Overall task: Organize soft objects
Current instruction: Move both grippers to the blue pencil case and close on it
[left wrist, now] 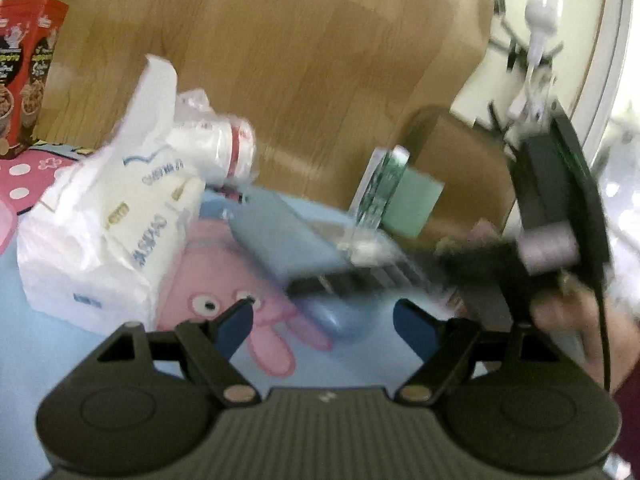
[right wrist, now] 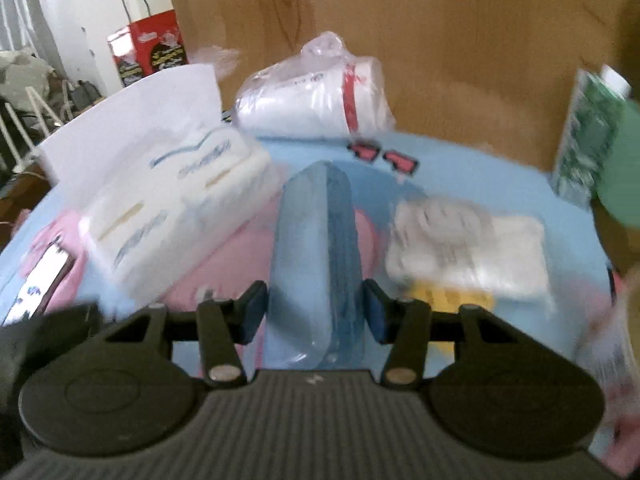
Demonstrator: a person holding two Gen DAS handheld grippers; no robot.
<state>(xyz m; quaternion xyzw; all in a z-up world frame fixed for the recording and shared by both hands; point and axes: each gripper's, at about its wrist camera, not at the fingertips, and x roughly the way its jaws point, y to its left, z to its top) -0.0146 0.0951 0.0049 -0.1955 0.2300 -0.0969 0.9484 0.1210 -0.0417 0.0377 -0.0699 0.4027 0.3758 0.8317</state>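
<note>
Nothing legible in either view. Blue print on the white tissue pack (left wrist: 100, 232) is too blurred to read. Yellow script on the red snack boxes (left wrist: 28, 68) cannot be made out. The clear-wrapped white roll (right wrist: 316, 96) carries a red band and faint marks, unreadable. Green printed pack (right wrist: 588, 140): pattern only.

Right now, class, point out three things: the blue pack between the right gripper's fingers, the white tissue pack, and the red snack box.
blue pack (right wrist: 316, 240), right wrist view, upper face.
white tissue pack (right wrist: 168, 200), right wrist view, printed front.
red snack box (right wrist: 154, 46), right wrist view, front panel.
</note>
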